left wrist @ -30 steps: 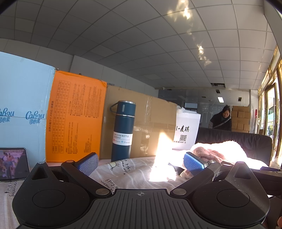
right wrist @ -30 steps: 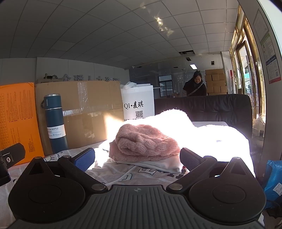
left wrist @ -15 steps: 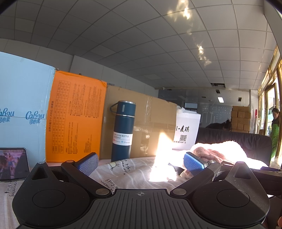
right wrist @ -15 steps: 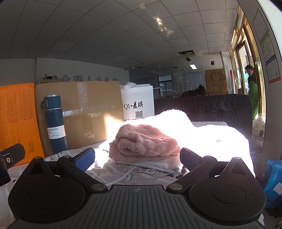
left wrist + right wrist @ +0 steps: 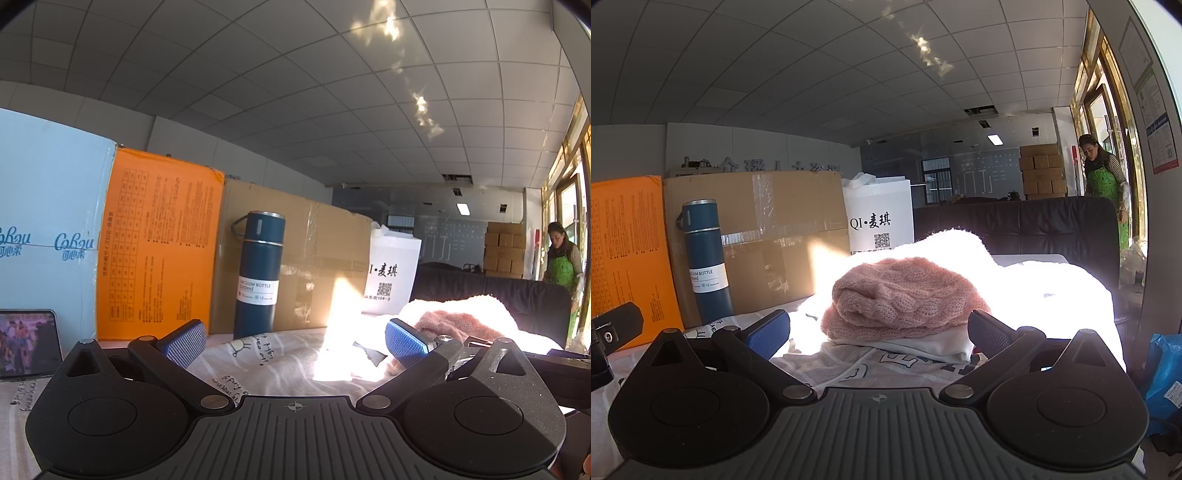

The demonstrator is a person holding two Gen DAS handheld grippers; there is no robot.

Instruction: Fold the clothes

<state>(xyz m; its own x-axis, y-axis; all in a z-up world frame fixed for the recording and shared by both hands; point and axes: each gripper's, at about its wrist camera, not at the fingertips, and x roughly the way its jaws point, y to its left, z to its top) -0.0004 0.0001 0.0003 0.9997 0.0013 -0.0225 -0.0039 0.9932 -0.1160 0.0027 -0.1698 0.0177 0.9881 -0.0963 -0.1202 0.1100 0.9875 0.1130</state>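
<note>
A folded pink knit sweater (image 5: 905, 295) lies on a folded white garment (image 5: 923, 345), with a fluffy white garment (image 5: 960, 245) behind them. It also shows in the left wrist view (image 5: 458, 319). A light printed garment (image 5: 266, 365) lies spread on the table; it also shows under the right gripper (image 5: 871, 369). My left gripper (image 5: 293, 343) is open and empty, low over the printed garment. My right gripper (image 5: 879, 332) is open and empty, just in front of the pink sweater.
A dark blue vacuum bottle (image 5: 258, 277) stands at the back before a cardboard box (image 5: 314, 266), an orange box (image 5: 159, 254) and a light blue box (image 5: 48, 236). A white bag (image 5: 393, 277), a phone (image 5: 26, 341), a black sofa (image 5: 1034, 229) and a person (image 5: 1104, 181) are around.
Both grippers have stayed still and open. In the background one person has bent out of sight and another in green has walked in at the right.
</note>
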